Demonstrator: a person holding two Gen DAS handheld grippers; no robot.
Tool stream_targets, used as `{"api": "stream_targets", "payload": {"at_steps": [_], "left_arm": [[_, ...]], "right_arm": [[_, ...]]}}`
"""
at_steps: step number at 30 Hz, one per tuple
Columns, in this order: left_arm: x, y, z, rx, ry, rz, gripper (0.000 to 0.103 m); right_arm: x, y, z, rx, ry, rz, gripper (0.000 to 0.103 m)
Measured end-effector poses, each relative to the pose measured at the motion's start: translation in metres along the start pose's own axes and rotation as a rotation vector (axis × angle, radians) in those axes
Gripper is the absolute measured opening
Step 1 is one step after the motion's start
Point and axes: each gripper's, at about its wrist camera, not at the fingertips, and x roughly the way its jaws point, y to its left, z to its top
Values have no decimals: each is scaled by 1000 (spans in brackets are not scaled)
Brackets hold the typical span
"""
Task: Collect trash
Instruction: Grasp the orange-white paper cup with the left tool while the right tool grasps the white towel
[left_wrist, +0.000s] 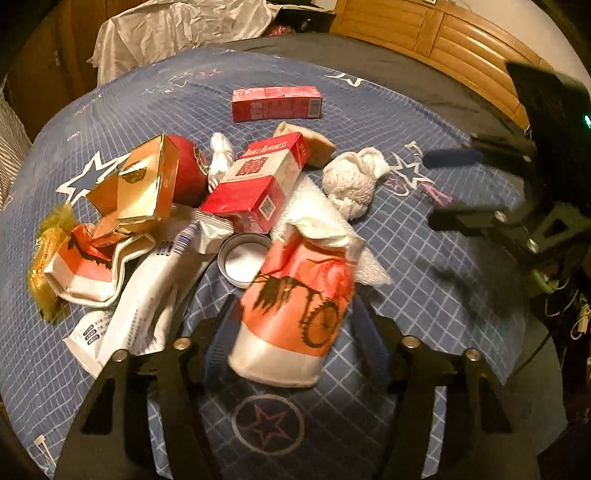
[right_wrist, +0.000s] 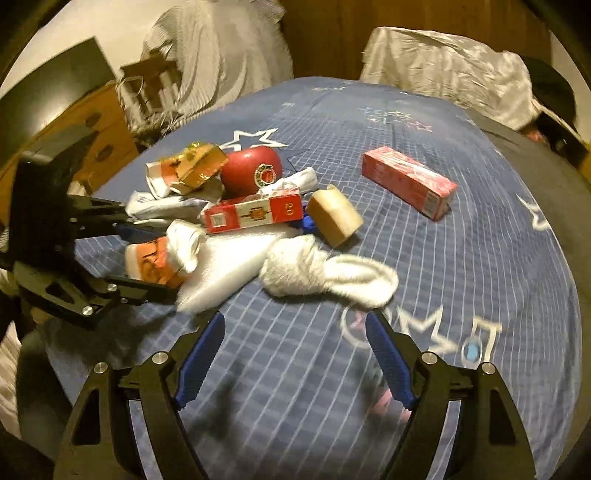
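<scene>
Across the blue checked bedspread (left_wrist: 424, 236) the trash lies uncollected, so the job looks barely begun: nothing is lifted, and no bin or bag shows in either view.

Going left to right in the left wrist view: a yellow foil wrapper (left_wrist: 46, 254) at the heap's edge, a crumpled orange-and-white paper cup (left_wrist: 83, 266), a gold box (left_wrist: 142, 186) leaning on a red round thing with a label (left_wrist: 190, 168), a white printed packet (left_wrist: 142, 306), a metal lid (left_wrist: 245, 264), a red cigarette pack (left_wrist: 258, 184), a second orange-and-white paper cup (left_wrist: 295, 314), a white balled cloth (left_wrist: 351, 181), and farther back a long red carton (left_wrist: 276, 103) lying well apart from the heap.

The left gripper (left_wrist: 295, 332) has its fingers about half spread, and that second cup lies between them. Its base reaches back toward the camera, but I cannot see the pads pressing on it, so I judge it not yet gripped.

The right gripper (right_wrist: 295, 350) stands wide and holds nothing. The balled cloth (right_wrist: 325, 275) lies just ahead of its fingertips (right_wrist: 212, 328), apart from them, with bare bedspread between the fingers. By my reading, everything is left to gather.
</scene>
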Motion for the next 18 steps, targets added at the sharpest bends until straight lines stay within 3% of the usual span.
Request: {"api": "stream_targets", "payload": {"at_steps": [8,12,18], "left_arm": [[-13,-4,-11,-45,-52,-12,40],[-30,2,-24,-123,-94,-32,33],[-39,3,-32,-172,-116,-39,32]], "right_arm": [[31,5,25,-142,49,29,79],[46,14,32,-205,72,25,79],[61,17,36,-217,73,21,79]]}}
